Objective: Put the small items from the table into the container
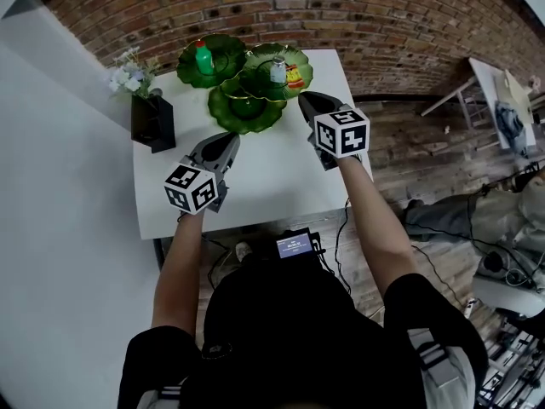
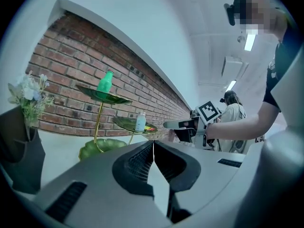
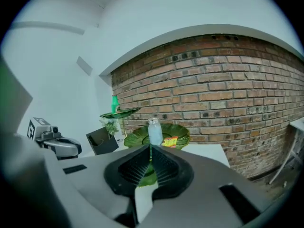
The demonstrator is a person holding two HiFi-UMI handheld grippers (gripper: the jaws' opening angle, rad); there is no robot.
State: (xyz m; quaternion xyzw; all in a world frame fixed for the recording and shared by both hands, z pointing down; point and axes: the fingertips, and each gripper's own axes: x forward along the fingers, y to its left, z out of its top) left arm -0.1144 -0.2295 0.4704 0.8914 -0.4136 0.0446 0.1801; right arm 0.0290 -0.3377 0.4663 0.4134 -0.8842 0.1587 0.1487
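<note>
The job looks almost done, maybe all done. The container is a green stand (image 2: 99, 122) with three leaf dishes at the back of the white counter (image 1: 272, 173), by the brick wall. A green bottle (image 1: 203, 58) stands up in the top dish (image 1: 228, 54). A clear bottle (image 1: 278, 71) stands in the middle dish (image 1: 300, 58), and a yellow and red packet (image 1: 295, 78) lies right beside it in the same dish. The low dish (image 1: 255, 116) looks empty. I can see no small things lying on the counter itself. The only other thing there is a black vase (image 1: 153, 124) with flowers (image 1: 128, 75) near the back left corner, and that does not look like a thing to move. The left gripper (image 1: 226, 141) hangs over the middle of the counter, near the stand but apart from it. Its jaws are pressed together with nothing in them. The right gripper (image 1: 305, 100) is just beside the middle dish, and its jaws are together too, with nothing between them. So I think there is nothing left to pick up (unless something tiny hides under the arms or the grippers).
</note>
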